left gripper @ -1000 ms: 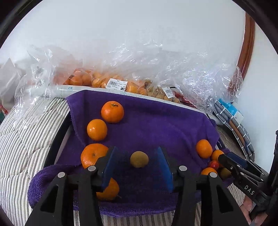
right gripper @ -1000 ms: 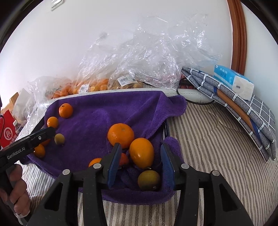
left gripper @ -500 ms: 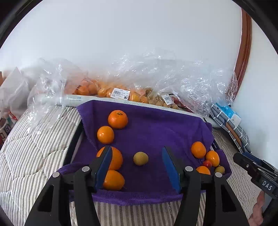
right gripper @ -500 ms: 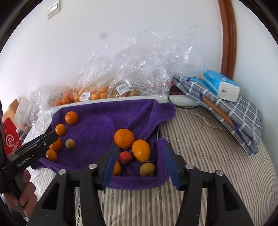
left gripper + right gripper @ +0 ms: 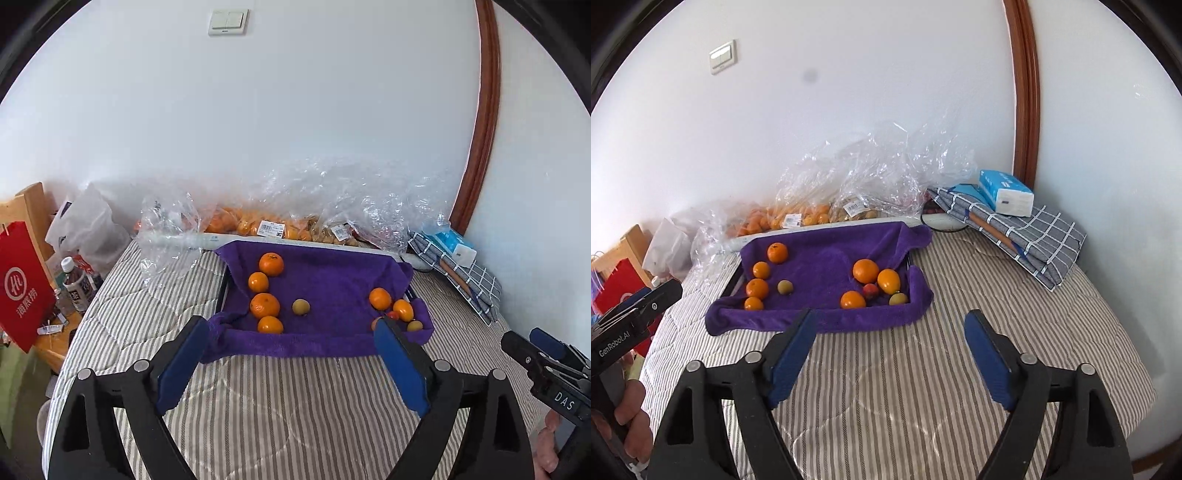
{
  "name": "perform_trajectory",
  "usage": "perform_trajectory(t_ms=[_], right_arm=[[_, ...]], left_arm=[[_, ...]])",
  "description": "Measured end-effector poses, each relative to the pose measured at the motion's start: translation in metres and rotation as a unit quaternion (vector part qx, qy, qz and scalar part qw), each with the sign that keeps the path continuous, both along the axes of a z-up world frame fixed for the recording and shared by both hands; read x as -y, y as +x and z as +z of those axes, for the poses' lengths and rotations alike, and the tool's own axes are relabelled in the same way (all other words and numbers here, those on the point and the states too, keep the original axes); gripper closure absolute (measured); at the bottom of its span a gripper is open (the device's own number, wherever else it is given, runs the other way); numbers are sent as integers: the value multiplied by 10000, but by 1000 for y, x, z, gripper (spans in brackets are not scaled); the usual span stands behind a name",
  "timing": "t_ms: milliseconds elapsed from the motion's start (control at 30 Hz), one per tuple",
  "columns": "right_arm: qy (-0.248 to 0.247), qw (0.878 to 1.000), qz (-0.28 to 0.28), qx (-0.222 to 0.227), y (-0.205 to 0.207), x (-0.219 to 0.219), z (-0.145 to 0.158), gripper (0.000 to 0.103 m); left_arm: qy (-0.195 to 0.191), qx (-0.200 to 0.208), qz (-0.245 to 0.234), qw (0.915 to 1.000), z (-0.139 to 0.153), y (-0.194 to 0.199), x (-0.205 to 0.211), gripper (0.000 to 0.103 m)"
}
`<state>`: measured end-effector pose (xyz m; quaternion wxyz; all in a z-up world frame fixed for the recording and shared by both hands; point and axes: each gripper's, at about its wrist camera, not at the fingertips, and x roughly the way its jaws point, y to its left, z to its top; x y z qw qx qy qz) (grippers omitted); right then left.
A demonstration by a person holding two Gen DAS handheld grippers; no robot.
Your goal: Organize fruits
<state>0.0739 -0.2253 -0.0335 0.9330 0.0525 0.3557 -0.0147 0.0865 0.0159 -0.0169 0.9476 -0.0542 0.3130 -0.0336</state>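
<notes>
Both your grippers, left (image 5: pixel 288 363) & right (image 5: pixel 892 356), hang above the bed (image 5: pixel 960 369), fingers just spread wide, nothing between. Fruits sit grouped on the purple towel (image 5: pixel 332 280): oranges (image 5: pixel 265 305) left, mixed pile (image 5: pixel 877 286) right. Sorting looks near done; next, judge the lone green fruit (image 5: pixel 301 307).

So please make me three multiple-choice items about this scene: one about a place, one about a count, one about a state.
1. Where does the tissue pack lie?
A. on the purple towel
B. on the folded checked cloth
C. on the floor

2. How many fruits lie in the group on the left side of the purple towel?
A. two
B. five
C. eight

3. How is the right gripper?
A. open, empty
B. shut on an orange
C. shut on the towel

Key: 1 B, the pack rests on the checked cloth; 2 B, four oranges plus one greenish fruit; 3 A, only striped bedding shows between its pads.
</notes>
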Motion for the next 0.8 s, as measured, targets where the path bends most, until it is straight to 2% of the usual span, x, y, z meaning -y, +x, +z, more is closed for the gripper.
perform_trajectory(t_ms=[100, 300, 467, 600, 800], right_arm=[[9, 10000, -14, 97, -26, -1, 13, 8], [-15, 9999, -86, 109, -59, 0, 30, 3], [-58, 9996, -173, 207, -74, 2, 41, 2], [-68, 9995, -183, 238, -81, 1, 44, 2], [-49, 9995, -220, 201, -83, 1, 44, 2]], left_arm=[[101, 20, -22, 9999, 11, -20, 1, 10], [53, 114, 29, 9999, 28, -50, -1, 8], [151, 203, 19, 9997, 37, -67, 2, 7], [38, 162, 6, 9999, 37, -71, 1, 7], [64, 144, 9, 9999, 37, -72, 2, 7]])
